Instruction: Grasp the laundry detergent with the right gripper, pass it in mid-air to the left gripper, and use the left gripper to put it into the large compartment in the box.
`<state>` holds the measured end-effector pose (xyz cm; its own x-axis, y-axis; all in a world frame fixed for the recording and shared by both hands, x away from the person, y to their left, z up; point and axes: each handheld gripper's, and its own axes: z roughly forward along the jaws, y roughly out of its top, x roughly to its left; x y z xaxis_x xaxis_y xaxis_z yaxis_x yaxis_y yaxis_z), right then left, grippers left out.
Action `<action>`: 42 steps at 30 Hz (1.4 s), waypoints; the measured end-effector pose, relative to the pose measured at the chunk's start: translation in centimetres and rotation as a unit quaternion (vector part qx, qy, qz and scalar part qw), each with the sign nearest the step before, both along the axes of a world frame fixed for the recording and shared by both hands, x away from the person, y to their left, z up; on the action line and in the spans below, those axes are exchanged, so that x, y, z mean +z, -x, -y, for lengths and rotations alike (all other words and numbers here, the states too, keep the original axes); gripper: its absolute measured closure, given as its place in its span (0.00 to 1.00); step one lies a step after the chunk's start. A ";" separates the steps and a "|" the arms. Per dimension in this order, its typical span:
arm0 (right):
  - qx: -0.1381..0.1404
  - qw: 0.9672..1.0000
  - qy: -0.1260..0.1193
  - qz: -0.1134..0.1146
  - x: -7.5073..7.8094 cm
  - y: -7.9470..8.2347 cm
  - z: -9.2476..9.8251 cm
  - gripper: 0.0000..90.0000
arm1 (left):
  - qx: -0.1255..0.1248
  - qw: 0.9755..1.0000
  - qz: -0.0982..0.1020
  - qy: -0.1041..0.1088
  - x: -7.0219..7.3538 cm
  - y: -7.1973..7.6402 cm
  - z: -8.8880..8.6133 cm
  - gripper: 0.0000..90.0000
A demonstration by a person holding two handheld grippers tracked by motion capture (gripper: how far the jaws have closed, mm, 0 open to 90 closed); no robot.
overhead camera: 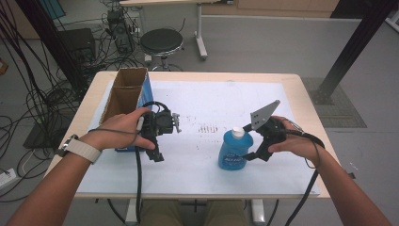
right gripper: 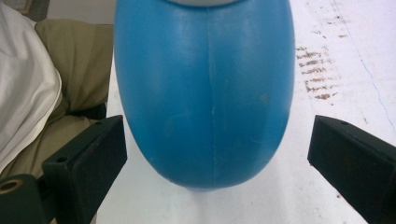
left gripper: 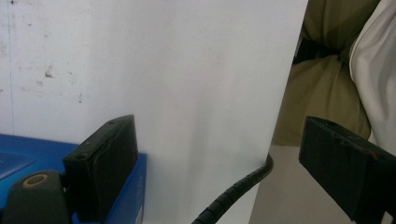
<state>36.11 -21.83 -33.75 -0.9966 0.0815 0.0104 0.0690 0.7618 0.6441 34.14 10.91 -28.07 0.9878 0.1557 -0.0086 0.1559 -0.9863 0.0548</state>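
Two tongs in play, both spread. Right tongs sit low at the near right of the table, jaws straddling the blue bottle with a gap on each side in the right gripper view, pads not touching it. Bottle stands upright on the white sheet, white cap on top. Left tongs point down toward the near edge, jaws wide with nothing between, one jaw just over the blue box corner. Farther back on the left, open cardboard box stands against the blue one. Beyond the table: black stool and cables on the floor.
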 end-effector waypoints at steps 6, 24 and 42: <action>0.000 1.000 0.000 -0.001 0.0 0.0 0.0 0.05 | 0.002 1.000 0.000 0.001 0.0 0.0 0.0 0.14; 0.000 1.000 -0.001 -0.001 -0.1 0.1 -0.1 0.05 | 0.002 1.000 0.002 0.001 0.0 0.0 0.0 0.14; -0.001 1.000 -0.003 0.000 0.0 0.1 -0.1 0.05 | 0.003 1.000 0.003 0.003 0.1 0.0 -0.2 0.14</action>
